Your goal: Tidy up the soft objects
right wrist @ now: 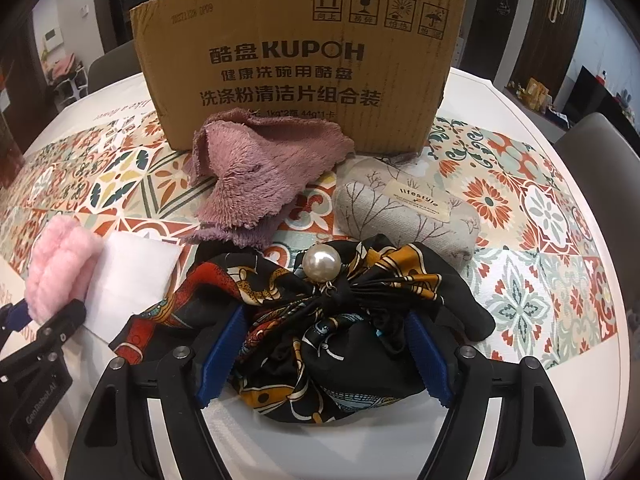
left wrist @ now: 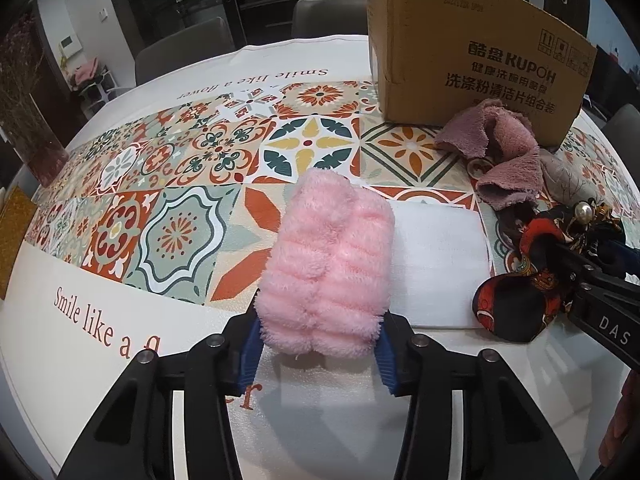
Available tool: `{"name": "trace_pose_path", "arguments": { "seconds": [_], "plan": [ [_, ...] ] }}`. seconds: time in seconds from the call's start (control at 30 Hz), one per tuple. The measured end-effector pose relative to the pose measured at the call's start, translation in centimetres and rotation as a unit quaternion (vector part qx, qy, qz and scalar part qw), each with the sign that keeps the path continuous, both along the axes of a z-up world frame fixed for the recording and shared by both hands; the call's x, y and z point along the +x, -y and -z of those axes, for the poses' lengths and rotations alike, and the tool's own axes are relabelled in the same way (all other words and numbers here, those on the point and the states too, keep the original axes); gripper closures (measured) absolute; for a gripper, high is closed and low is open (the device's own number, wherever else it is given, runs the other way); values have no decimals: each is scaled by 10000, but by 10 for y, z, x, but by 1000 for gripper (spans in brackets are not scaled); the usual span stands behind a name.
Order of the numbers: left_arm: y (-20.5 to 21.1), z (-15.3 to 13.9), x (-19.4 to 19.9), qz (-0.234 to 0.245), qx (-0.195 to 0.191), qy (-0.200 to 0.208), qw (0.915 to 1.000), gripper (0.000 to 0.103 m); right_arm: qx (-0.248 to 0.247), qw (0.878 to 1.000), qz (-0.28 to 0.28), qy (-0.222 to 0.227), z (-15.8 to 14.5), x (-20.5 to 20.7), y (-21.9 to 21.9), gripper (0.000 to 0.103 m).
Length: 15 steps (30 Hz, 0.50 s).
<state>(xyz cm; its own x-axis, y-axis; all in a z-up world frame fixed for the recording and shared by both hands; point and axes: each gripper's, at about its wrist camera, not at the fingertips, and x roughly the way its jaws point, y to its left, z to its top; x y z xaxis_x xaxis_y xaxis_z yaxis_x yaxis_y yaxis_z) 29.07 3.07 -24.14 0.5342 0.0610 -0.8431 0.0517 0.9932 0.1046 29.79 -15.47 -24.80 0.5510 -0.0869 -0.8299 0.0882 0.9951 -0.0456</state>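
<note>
The left gripper (left wrist: 318, 354) is seen with its blue-padded fingers (left wrist: 250, 356) pressed against both sides of a pink fluffy roll (left wrist: 328, 264), which is pinched at its near end. The roll is ribbed, plush and pale pink, folded into a thick bundle that extends away from the fingers over the near part of the table (left wrist: 72, 360). Just beside it, on its right, a flat white cloth (left wrist: 436, 264) is laid on the tablecloth, its left edge hidden under the roll.

The right gripper (right wrist: 324, 356) is set around a black patterned scarf (right wrist: 320, 340), with a blue pad on each side of the gathered fabric; whether the pads press it or merely flank it cannot be told. The scarf is silky, printed in red, gold and teal on black, bunched together under a large pearl bead (right wrist: 322, 265). It is found near the table's near edge, touching the white cloth's right side.

Beyond the scarf, a crumpled mauve plush towel (right wrist: 256, 176) is spread against the front of a cardboard box (right wrist: 296, 60) standing toward the far edge. To the right of the towel, a beige printed pouch (right wrist: 404, 212) with a "lifestyle" label is lying, touching the box's lower corner. A tile-patterned tablecloth (right wrist: 520, 208) is spread beneath everything.
</note>
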Motion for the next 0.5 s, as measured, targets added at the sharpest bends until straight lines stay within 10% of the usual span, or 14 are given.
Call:
{"name": "trace_pose_path", "arguments": {
  "seconds": [0.5],
  "plan": [
    [6,-34,-18,171,-60,458,9988,69,470,9986,-229,-34,-17,-14,0,73]
  ]
}}
